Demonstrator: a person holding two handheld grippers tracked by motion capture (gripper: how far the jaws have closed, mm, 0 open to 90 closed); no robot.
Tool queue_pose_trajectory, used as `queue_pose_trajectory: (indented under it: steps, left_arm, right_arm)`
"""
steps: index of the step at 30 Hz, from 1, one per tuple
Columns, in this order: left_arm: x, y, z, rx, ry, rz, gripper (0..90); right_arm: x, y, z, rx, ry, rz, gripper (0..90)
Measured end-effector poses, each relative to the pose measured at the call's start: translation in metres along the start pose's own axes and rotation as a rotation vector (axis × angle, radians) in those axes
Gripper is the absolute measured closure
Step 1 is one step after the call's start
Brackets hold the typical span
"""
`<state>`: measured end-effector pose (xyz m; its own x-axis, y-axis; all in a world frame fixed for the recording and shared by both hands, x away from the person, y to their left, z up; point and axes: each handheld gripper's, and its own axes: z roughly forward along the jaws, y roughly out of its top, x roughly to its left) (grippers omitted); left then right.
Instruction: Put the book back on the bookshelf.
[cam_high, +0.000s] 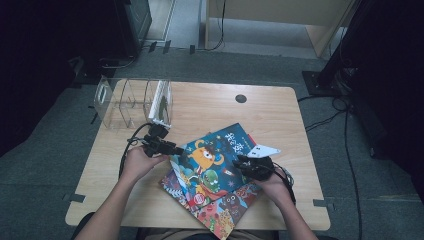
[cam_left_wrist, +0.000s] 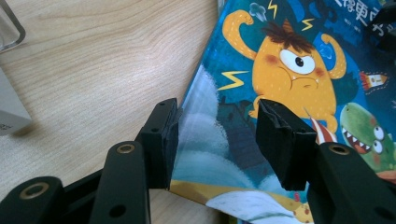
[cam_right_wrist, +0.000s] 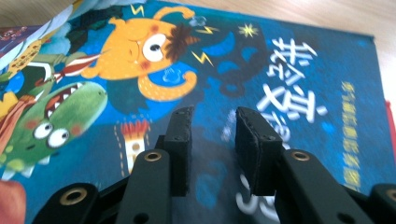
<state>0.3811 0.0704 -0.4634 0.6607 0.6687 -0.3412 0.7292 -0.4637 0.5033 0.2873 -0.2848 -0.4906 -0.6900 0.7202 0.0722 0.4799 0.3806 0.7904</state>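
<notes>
Two glossy flat books (cam_high: 212, 165) stacked; left gripper (cam_left_wrist: 217, 135) spread at top cover's edge, right gripper (cam_right_wrist: 214, 140) spread above it.

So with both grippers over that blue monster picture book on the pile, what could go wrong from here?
1. The blue monster picture book lies askew on other books, so a push could slide the stack.
2. The left gripper straddles only the book's edge, so a grip there may slip off.
3. The right gripper hovers over the flat cover with nothing between its jaws; closing could just scrape it.
</notes>
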Motion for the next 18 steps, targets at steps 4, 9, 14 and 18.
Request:
queue_pose_trajectory:
  steps: [4, 9, 14, 18]
  left_arm:
    - [-0.001, -0.001, 0.002, -0.004, -0.017, 0.035, 51.3]
    - [-0.003, -0.002, 0.004, 0.010, -0.005, 0.067, 52.1]
    - [-0.003, -0.002, 0.005, 0.005, -0.006, 0.069, 52.1]
    - [-0.003, -0.003, 0.005, -0.003, -0.003, 0.064, 52.6]
  right_arm:
    - [-0.001, -0.006, -0.006, 0.010, -0.006, 0.021, 75.9]
    - [-0.001, -0.012, -0.012, 0.020, -0.017, 0.017, 83.1]
    - [-0.004, -0.017, -0.020, 0.033, -0.019, 0.047, 85.6]
    - [-0.005, -0.020, -0.023, 0.030, -0.029, 0.051, 86.3]
